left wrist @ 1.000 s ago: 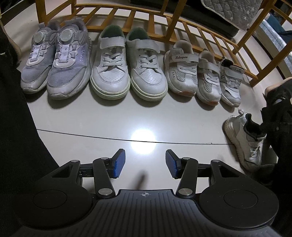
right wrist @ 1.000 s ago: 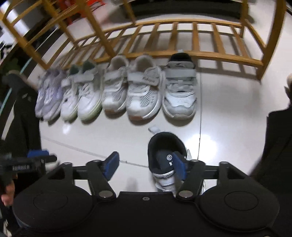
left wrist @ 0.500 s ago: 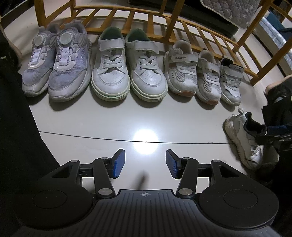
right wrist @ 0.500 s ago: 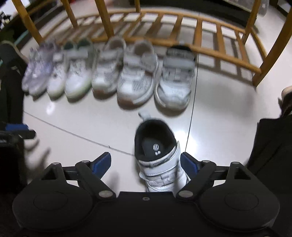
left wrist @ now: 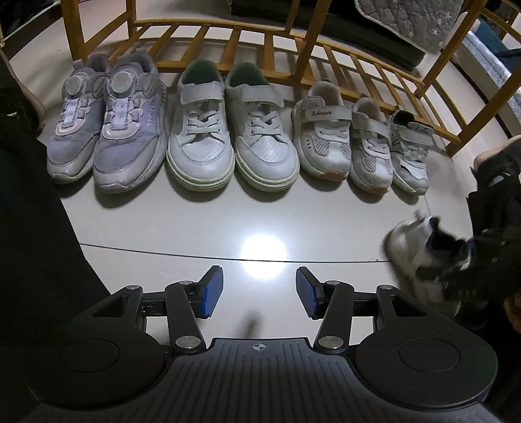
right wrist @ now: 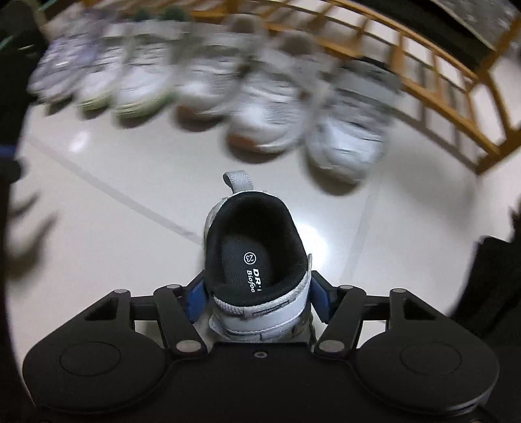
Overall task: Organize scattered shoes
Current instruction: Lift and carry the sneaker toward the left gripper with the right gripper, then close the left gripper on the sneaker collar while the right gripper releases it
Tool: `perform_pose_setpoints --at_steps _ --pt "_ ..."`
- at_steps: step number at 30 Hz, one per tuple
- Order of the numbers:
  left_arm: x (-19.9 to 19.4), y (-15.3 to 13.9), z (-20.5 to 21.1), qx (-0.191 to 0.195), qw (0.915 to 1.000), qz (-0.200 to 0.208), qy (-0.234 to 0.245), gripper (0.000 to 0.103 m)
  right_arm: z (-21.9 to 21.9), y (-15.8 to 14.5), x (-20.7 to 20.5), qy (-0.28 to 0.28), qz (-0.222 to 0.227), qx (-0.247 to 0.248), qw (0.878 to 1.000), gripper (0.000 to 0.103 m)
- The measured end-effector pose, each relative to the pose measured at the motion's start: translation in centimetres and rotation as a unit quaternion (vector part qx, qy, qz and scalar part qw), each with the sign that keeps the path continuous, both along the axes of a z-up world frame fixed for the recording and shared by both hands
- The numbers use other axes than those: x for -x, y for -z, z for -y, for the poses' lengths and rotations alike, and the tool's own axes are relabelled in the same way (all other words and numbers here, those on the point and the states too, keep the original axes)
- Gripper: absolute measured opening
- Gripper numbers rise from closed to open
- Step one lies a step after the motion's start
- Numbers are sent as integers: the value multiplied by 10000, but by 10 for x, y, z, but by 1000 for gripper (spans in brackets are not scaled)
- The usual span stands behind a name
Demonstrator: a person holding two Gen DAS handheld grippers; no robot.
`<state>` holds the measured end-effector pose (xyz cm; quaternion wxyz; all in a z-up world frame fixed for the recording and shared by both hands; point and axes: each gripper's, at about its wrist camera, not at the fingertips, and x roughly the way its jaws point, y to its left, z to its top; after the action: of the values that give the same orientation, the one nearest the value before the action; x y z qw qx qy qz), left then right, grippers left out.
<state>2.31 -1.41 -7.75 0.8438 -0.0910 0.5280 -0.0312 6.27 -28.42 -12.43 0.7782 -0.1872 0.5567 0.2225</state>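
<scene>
Jaws on my right gripper (right wrist: 259, 301) have just been closing and now clamp the small white black-lined sneaker (right wrist: 257, 260); left jaws gape empty. A shallow pinch could let it twist free.

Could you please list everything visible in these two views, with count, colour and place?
lilac sneakers: two, pale purple, left end of the row.
white strap sneakers: two, white with greenish soles, middle of the row.
small mesh sneakers: two, white with orange soles, right of the middle.
grey sneaker: one, right end of the row.
loose sneaker: one, white with black lining, on the floor before the row.
wooden rack: one, orange-brown, behind the row.
quilted cloth: one, grey, top right.
left gripper: open, empty.
right gripper: jaws just closing, pads against the loose sneaker.
</scene>
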Motion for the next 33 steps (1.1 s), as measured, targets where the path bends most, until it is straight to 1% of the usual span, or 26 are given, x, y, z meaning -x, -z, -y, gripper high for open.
perform_pose_setpoints --at_steps 4,8,11,14,18,22,24,27,30,33 --pt "2 -1 4 35 9999 24 122 51 -30 1 24 -764 107 -20 9970 66" --pt "6 -1 9 40 9995 42 322 51 -59 2 44 -1494 238 23 9885 66" --pt "7 0 12 54 9989 31 468 52 -72 -1 51 -1780 263 -28 9837 66" --pt "7 2 15 11 9984 34 568 52 -85 -1 60 -2171 305 -156 9756 66" --pt "5 4 19 -20 9979 20 645 52 -96 0 67 -2471 390 -173 9681 68" --pt "3 6 21 12 9972 1 749 52 -85 -10 65 -2272 393 -331 9725 75" --pt "1 7 24 -46 9968 -6 793 52 -79 -12 63 -2124 338 -416 9757 81" --pt "-3 9 27 -72 9961 -11 876 52 -64 -20 62 -1758 230 -544 9826 81" --pt "-6 11 29 -88 9958 -37 914 51 -51 -23 59 -1387 26 -613 9884 82" --pt "-7 14 32 -83 9950 -68 997 47 -39 -22 58 -1035 -243 -645 9922 82"
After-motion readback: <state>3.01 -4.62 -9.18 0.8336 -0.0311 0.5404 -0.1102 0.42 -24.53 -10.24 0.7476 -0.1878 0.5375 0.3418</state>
